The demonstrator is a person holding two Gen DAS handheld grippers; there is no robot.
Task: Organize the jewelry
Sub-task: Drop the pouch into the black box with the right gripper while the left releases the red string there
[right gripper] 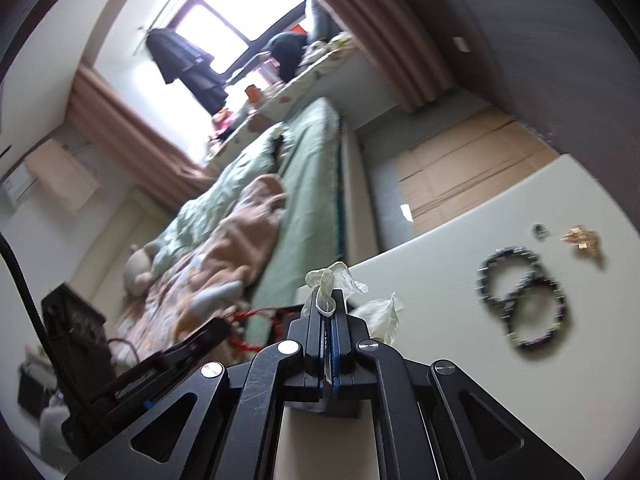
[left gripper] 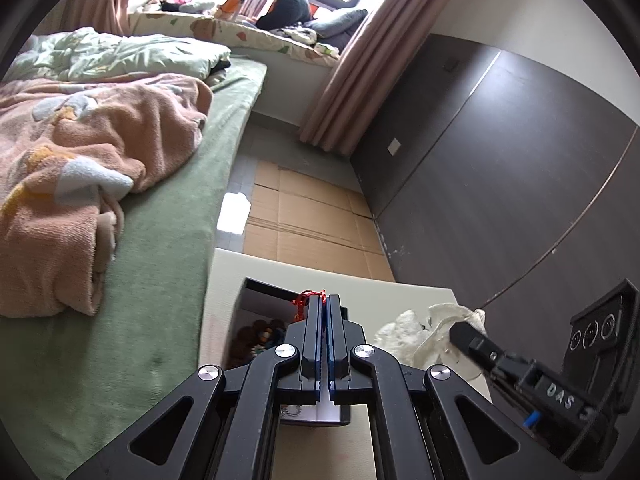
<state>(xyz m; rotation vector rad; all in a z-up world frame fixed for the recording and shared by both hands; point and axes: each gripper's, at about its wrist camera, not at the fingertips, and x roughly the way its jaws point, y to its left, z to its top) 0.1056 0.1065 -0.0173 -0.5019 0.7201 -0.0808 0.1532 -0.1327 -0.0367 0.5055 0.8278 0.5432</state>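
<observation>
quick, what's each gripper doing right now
left gripper: closed, pinching a red cord
right gripper: closed, pinching a thin whitish plastic bag

Two bracelets (right gripper: 520,300) overlap on the table (right gripper: 440,280), a bed (right gripper: 312,200) left of it

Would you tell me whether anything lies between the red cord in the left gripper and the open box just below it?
Nothing visible does. The left gripper is shut on the red cord, right above the open box. The right gripper, shut on a pale plastic bag, is off to the side, not over the box.
</observation>
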